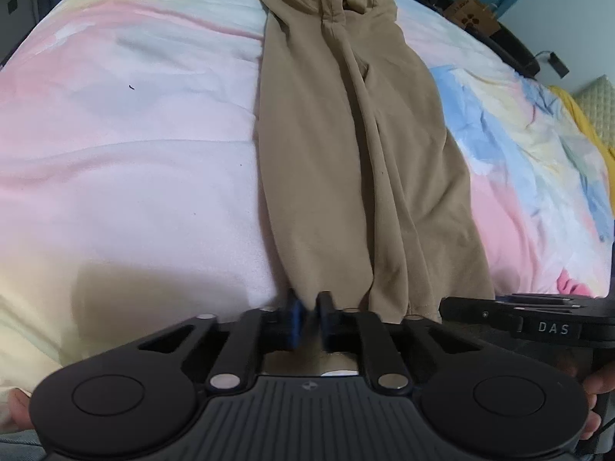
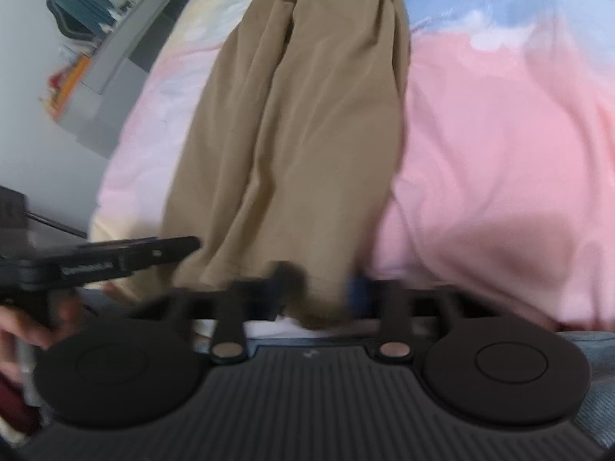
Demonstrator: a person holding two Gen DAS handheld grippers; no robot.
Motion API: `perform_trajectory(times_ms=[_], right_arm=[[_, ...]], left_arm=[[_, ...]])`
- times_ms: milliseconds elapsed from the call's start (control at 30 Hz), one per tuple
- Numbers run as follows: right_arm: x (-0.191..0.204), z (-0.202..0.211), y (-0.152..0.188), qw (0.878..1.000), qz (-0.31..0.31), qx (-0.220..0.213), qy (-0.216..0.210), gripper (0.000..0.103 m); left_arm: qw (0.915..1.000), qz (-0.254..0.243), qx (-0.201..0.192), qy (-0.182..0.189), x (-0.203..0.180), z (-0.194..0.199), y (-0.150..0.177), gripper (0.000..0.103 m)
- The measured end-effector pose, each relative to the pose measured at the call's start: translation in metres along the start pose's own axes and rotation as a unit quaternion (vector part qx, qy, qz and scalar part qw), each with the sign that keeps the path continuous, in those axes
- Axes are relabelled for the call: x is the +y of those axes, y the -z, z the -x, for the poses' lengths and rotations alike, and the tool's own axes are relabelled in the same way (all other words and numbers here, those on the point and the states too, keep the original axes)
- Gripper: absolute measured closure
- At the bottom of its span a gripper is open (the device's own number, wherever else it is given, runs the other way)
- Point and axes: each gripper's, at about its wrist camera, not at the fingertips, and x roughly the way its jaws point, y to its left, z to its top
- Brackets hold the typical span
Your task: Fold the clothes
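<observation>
Khaki trousers [image 1: 346,153] lie stretched lengthwise on a pastel bed cover [image 1: 134,153], waistband far, leg hems near. My left gripper [image 1: 309,307] is shut on the hem of the left leg, with cloth pinched between its blue-padded fingers. In the right wrist view the trousers [image 2: 307,115] run up the middle. My right gripper [image 2: 321,284], blurred, is shut on the other hem, which bunches between its narrow jaws. The two tools sit side by side at the near edge. Each shows the other's black body [image 1: 538,322] [image 2: 96,265].
The bed cover [image 2: 499,153] spreads wide on both sides of the trousers. A cardboard box [image 1: 474,15] and a yellow cloth [image 1: 580,115] lie past the far right edge. A grey desk [image 2: 107,69] and a blue chair [image 2: 77,4] stand off the left side. A hand [image 2: 23,326] grips the left tool.
</observation>
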Motion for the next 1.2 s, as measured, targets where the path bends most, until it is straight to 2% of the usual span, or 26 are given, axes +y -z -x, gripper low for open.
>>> perform_trajectory(times_ms=[33, 133, 300, 567, 700, 867, 933, 1033, 1200], right_arm=[[0.000, 0.004, 0.000, 1.000, -0.002, -0.008, -0.001, 0.093], [-0.004, 0.020, -0.002, 0.999, -0.015, -0.036, -0.011, 0.094], [-0.004, 0.060, -0.012, 0.994, -0.022, -0.096, -0.038, 0.094], [0.023, 0.141, -0.030, 0.979, 0.013, -0.188, -0.082, 0.094], [0.025, 0.160, -0.007, 0.975, 0.032, -0.201, -0.086, 0.094], [0.016, 0.165, 0.046, 0.977, 0.019, -0.183, -0.106, 0.094], [0.013, 0.167, 0.064, 0.977, 0.016, -0.182, -0.108, 0.094], [0.010, 0.169, 0.073, 0.976, 0.012, -0.189, -0.111, 0.094], [0.013, 0.172, 0.038, 0.967, 0.020, -0.230, -0.108, 0.094]], left_arm=[[1.0000, 0.006, -0.002, 0.005, 0.002, 0.002, 0.000, 0.099], [0.9982, 0.034, -0.023, 0.044, 0.008, 0.019, -0.001, 0.100], [0.9884, 0.079, -0.069, 0.110, 0.013, 0.060, -0.009, 0.100], [0.9783, 0.057, -0.133, 0.148, -0.017, 0.135, -0.015, 0.101], [0.9768, 0.050, -0.138, 0.156, -0.024, 0.153, 0.009, 0.101], [0.9798, 0.051, -0.107, 0.161, -0.022, 0.165, 0.070, 0.101], [0.9792, 0.048, -0.106, 0.166, -0.025, 0.167, 0.082, 0.101], [0.9788, 0.022, -0.130, 0.157, -0.035, 0.173, 0.079, 0.101], [0.9740, -0.015, -0.180, 0.137, -0.054, 0.177, 0.046, 0.101]])
